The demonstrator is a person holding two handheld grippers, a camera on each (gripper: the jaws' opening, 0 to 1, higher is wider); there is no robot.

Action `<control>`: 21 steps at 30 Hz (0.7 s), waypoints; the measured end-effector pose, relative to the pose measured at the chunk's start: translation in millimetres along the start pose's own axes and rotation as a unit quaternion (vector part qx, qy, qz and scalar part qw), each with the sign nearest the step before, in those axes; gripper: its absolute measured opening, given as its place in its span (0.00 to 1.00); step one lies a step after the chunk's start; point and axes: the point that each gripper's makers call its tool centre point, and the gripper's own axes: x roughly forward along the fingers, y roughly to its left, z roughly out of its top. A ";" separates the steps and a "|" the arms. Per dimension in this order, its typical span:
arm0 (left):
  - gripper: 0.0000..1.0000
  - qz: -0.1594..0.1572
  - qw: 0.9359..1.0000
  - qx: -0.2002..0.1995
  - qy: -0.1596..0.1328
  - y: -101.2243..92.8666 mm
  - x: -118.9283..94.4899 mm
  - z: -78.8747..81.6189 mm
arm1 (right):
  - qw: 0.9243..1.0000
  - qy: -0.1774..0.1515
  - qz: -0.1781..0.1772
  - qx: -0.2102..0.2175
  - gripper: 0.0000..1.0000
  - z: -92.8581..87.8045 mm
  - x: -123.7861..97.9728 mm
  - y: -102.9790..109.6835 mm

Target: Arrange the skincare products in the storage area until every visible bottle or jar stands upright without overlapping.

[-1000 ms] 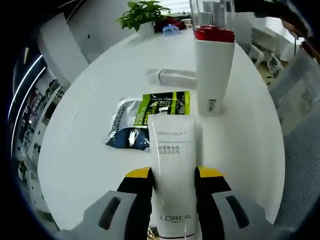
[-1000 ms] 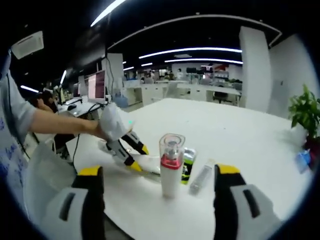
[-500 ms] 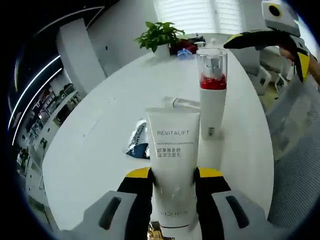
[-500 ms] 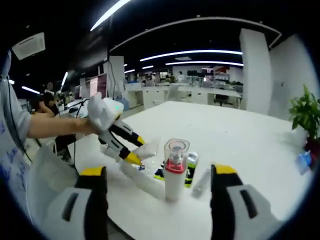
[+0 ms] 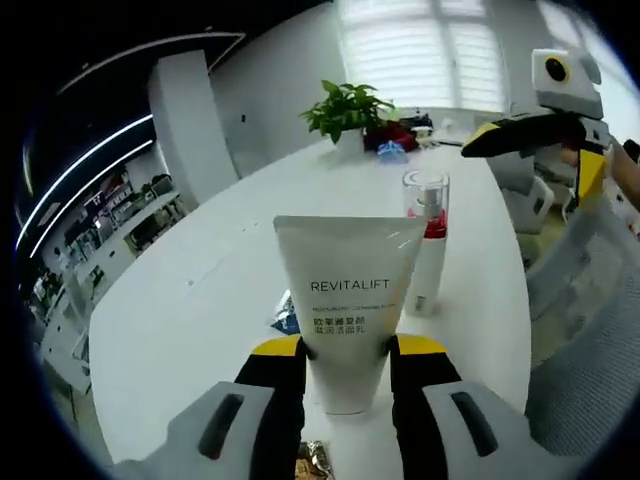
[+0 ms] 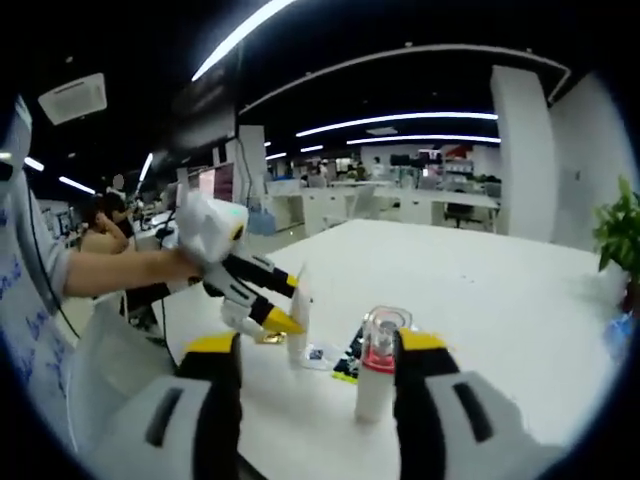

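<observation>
Tube at frame centre: matt white plastic. Pump bottle right of it: glossy white plastic, clear cap. Table: smooth white.

The left gripper has its jaws clamped tight, while the right gripper hangs with jaws apart.

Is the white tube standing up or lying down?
Standing up. The tube is held upright in the left gripper, its flat crimped end on top, beside the upright pump bottle.

Left gripper clamping upright white tube, pump bottle beside, white table
</observation>
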 end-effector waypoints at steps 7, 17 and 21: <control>0.29 -0.001 1.000 0.002 -0.022 -15.5 -8.9 14.4 | 1.000 -0.010 0.019 0.001 0.47 6.5 11.2 11.5; 0.30 -0.007 0.999 0.006 -0.041 -44.8 -15.6 26.5 | 0.999 -0.012 0.033 -0.004 0.34 11.5 34.3 22.7; 0.30 -0.003 0.999 0.024 -0.038 -52.3 -16.5 27.8 | 0.999 -0.010 0.038 -0.002 0.30 11.6 42.2 27.7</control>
